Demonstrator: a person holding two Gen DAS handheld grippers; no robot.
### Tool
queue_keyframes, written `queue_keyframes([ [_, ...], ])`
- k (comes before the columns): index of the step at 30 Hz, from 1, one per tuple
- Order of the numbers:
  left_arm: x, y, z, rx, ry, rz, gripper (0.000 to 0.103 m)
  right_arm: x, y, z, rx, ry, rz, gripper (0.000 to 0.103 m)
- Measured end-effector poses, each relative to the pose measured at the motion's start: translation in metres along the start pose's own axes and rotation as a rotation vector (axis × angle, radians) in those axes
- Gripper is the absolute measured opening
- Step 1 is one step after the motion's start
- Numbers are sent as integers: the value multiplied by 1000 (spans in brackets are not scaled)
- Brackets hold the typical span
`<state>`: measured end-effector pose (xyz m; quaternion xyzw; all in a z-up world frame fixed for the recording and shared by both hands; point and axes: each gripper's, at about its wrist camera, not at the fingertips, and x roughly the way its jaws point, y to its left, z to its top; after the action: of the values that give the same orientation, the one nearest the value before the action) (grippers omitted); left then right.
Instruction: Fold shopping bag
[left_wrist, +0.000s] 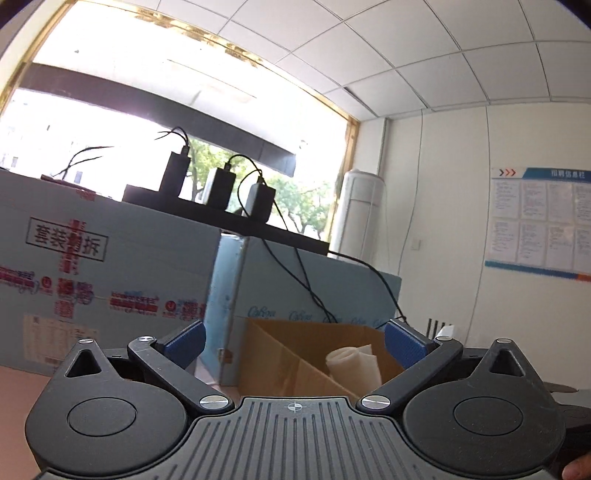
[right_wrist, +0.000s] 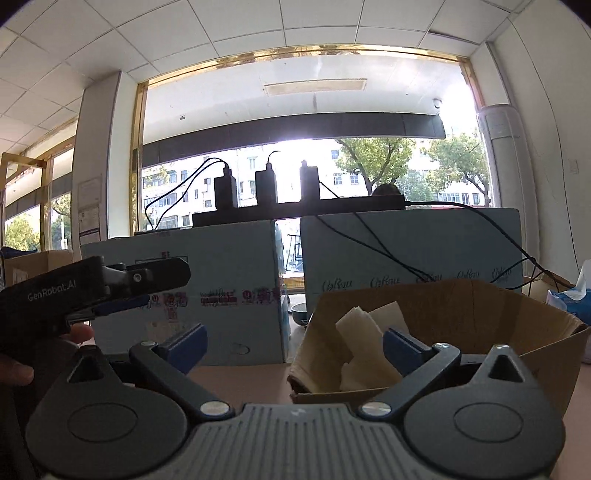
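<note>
Between the blue pads of the left tool (left_wrist: 293, 345) nothing but air: jaws spread wide, pointing level. Right tool (right_wrist: 295, 345) same: jaws spread wide, nothing gripped, also level. In the right wrist view the left tool (right_wrist: 122, 291) shows side-on at the left edge, black body with white lettering, a hand (right_wrist: 40, 354) around its grip.

Straight ahead of both tools sits an open brown cardboard box (right_wrist: 480, 317) on the pinkish-tan surface (right_wrist: 240, 376). Inside it, upright against the near-left inner wall, a folded off-white fabric bundle (right_wrist: 364, 339), which may be the shopping bag but I cannot tell for sure. From the left wrist the same box (left_wrist: 295, 350) appears between the pads with the bundle (left_wrist: 354, 360) at its right side. Neither tool touches box or bundle.

Behind the box, along the far edge of the surface, stand two large pale-blue printed cartons: one with red and black print (right_wrist: 192, 288) on the left, one with a row of script logos (right_wrist: 413, 254) on the right, a narrow gap between them. Across their tops lies a long black power strip (right_wrist: 299, 212) with three black adapters (right_wrist: 266, 186) plugged in upright; black cables (right_wrist: 369, 243) hang down over the right carton toward the box.

Beyond that: large gold-framed window (right_wrist: 295, 147), backlit. White column-shaped air conditioner (left_wrist: 360, 206) stands in the corner; a blue-bordered notice board (left_wrist: 541, 221) hangs on the right-hand wall.
</note>
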<state>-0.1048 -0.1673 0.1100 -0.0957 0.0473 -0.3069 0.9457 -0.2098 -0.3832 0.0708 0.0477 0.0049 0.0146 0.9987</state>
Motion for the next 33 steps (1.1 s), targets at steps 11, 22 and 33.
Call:
queue_keyframes([
  [11,-46,64,-14,64,84,232,103,34,73,-30,12,125,41,103],
  [22,-43,133,-41,136,356,510,103,100,101,-61,-65,270,108,103],
  [33,-55,174,-56,54,450,624,103,155,114,-71,-194,333,62,102],
])
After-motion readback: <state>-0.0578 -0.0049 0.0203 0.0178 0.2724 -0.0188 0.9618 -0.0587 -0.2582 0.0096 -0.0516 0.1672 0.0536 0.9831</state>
